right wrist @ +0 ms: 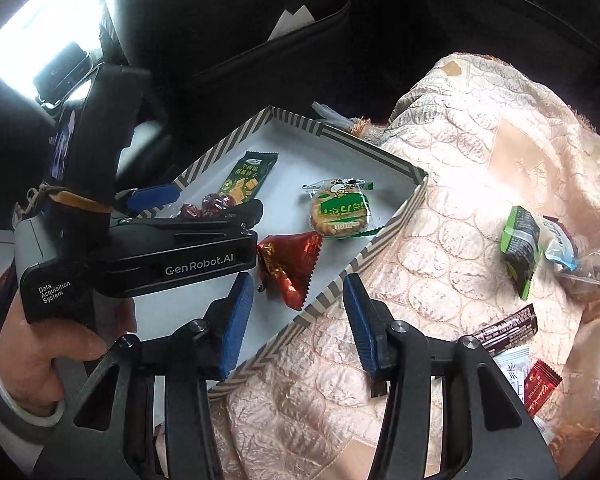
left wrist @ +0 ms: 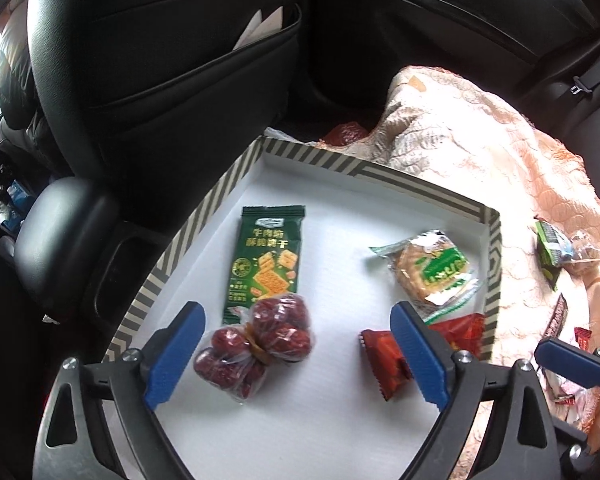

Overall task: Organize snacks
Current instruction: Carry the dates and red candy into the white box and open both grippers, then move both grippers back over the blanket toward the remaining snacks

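Note:
A striped-rim box (left wrist: 188, 236) with a white floor sits on a car seat. In it lie a green cracker packet (left wrist: 266, 256), a clear bag of red dates (left wrist: 256, 344), a wrapped round biscuit (left wrist: 432, 272) and a red foil snack (left wrist: 384, 360). My left gripper (left wrist: 296, 352) is open above the box, the dates between its fingers and untouched. My right gripper (right wrist: 298, 320) is open and empty over the box's near rim (right wrist: 320, 300); the red foil snack (right wrist: 290, 264) lies just ahead of it. The left gripper body (right wrist: 140, 256) shows at left there.
A peach patterned blanket (right wrist: 440, 240) covers the seat right of the box. On it lie loose snacks: a green packet (right wrist: 520, 248), a clear bag (right wrist: 592, 272), a brown bar (right wrist: 508, 328), white and red packets (right wrist: 540, 384). A black seatback (left wrist: 160, 60) stands behind.

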The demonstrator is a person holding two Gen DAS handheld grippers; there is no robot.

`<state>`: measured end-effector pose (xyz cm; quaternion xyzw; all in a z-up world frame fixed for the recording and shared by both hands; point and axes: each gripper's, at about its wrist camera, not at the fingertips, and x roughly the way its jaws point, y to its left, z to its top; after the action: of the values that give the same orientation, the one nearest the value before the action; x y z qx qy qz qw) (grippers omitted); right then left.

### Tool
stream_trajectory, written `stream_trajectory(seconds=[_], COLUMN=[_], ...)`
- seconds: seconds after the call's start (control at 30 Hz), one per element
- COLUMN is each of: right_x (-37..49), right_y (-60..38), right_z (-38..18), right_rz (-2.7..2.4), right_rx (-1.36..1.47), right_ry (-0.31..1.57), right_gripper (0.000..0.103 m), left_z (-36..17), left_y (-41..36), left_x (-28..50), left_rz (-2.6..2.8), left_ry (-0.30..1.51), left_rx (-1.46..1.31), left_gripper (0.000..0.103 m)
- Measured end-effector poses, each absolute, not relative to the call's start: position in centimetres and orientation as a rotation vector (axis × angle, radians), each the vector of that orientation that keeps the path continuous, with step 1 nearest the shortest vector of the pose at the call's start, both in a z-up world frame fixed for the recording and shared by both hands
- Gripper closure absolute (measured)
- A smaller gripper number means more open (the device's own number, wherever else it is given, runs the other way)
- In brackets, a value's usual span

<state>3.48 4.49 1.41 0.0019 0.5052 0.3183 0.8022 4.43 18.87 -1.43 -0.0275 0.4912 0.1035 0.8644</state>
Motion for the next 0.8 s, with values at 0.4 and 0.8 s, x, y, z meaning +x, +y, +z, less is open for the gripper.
stream_trajectory(seconds=[0.4, 0.8], right_x=[2.4, 0.9], right_y=[-1.5, -9.2], right_z=[1.6, 1.7], right_rz=[0.555, 0.418], right_rx=[0.038, 0.078], right_ry=[1.062, 1.05], right_gripper=[0.056, 0.056], left_z=[0.5, 0.1], left_y=[12.6, 6.4], left_x=[3.6, 2.9], left_rz=[0.057, -0.078], left_ry=[1.01, 1.025], left_rx=[-0.019, 0.039], left_gripper=[0.007, 0.007])
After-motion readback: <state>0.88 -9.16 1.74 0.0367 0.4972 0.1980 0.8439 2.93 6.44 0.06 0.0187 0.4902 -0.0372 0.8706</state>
